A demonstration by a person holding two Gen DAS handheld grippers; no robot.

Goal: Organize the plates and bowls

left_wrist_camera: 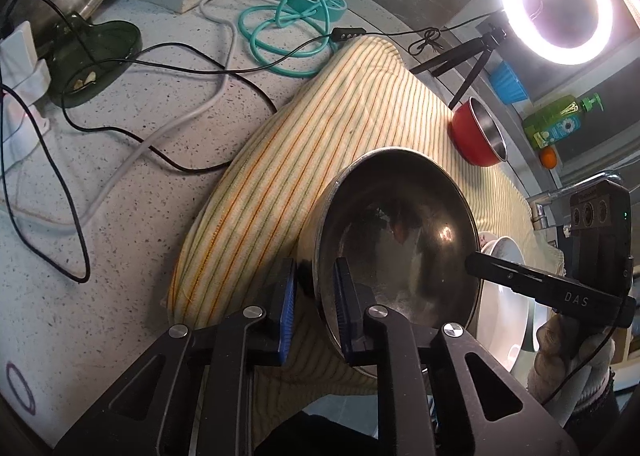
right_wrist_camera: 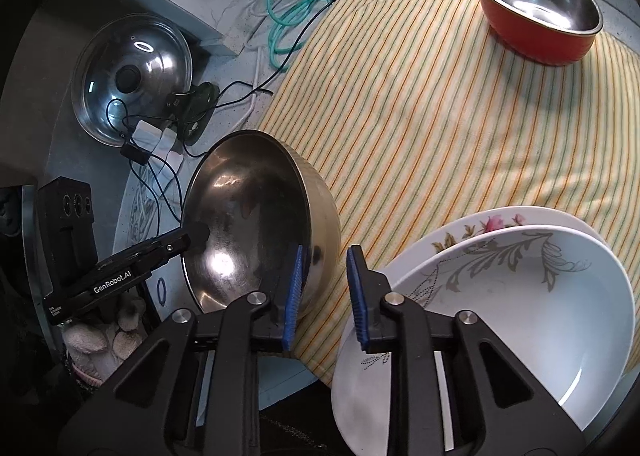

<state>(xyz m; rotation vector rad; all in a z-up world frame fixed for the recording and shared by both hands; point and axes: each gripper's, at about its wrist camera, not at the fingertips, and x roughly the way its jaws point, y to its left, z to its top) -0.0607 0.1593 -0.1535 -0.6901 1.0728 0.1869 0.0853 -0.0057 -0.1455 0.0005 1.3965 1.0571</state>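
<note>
Both grippers clamp the rim of the steel bowl [left_wrist_camera: 396, 240]: the left gripper [left_wrist_camera: 314, 296] on its near-left edge, the right gripper [right_wrist_camera: 322, 288] on the opposite edge, 1 pad inside and 1 outside each. The bowl sits on the striped cloth [left_wrist_camera: 320, 128], beside 2 stacked plates [right_wrist_camera: 520, 296]. It looks light, rigid and slick, so opposing rim grips suit it. A red bowl [right_wrist_camera: 536, 20] waits well apart.
</note>
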